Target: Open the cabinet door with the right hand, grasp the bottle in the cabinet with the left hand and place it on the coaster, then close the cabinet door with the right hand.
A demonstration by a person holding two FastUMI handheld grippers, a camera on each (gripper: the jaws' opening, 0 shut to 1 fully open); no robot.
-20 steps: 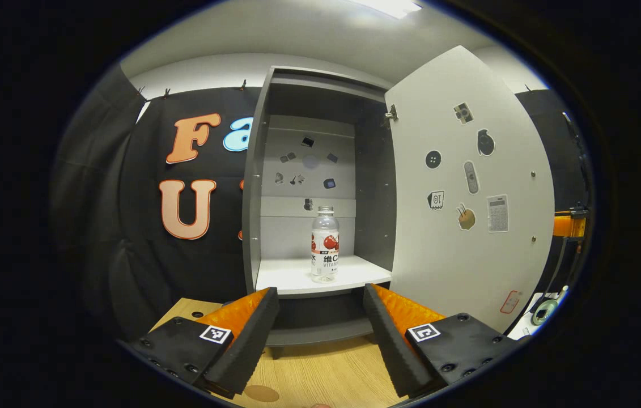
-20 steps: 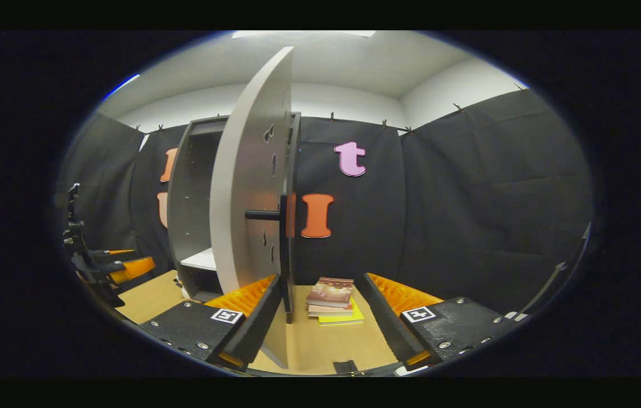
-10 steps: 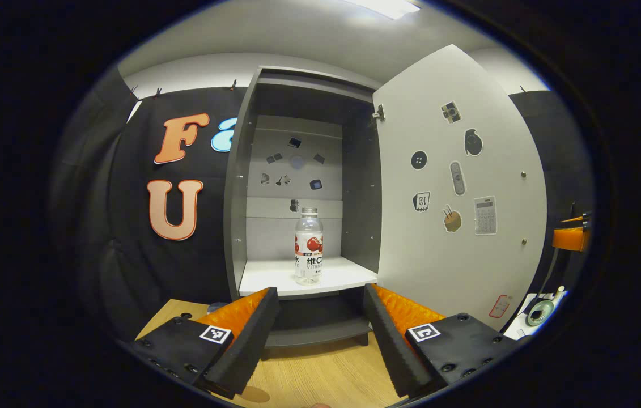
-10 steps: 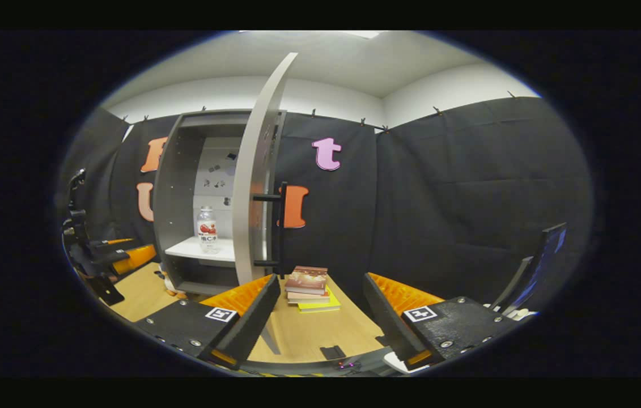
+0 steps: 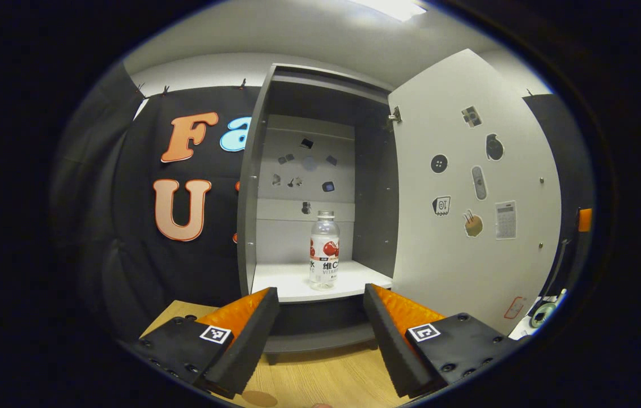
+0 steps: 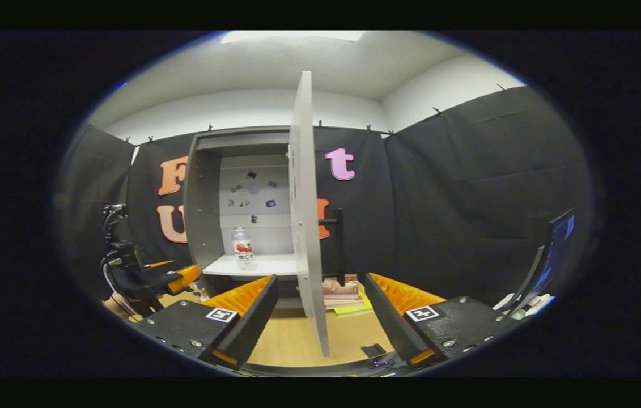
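Note:
A clear bottle [image 5: 324, 250] with a red-and-white label stands upright on the white shelf [image 5: 292, 280] of the grey cabinet [image 5: 249, 187]. The white door [image 5: 467, 215] is swung wide open to the right. My left gripper [image 5: 320, 340] is open, below and in front of the shelf, well short of the bottle. A brown coaster [image 5: 258, 398] peeks in at the bottom edge on the wooden table. My right gripper [image 6: 320, 323] is open and faces the door [image 6: 306, 226] edge-on, apart from its black handle [image 6: 338, 238]. The bottle [image 6: 242, 249] and the left gripper [image 6: 175, 276] appear at the left.
A stack of books [image 6: 340, 290] lies on the wooden table [image 6: 286, 340] behind the door. A dark monitor [image 6: 552, 255] stands at the far right. Stickers dot the inside of the door and the cabinet's back wall. Black cloth walls close the booth.
The door has swung further open and my right gripper has drawn back from its handle. The left gripper view has shifted only slightly, still facing the bottle.

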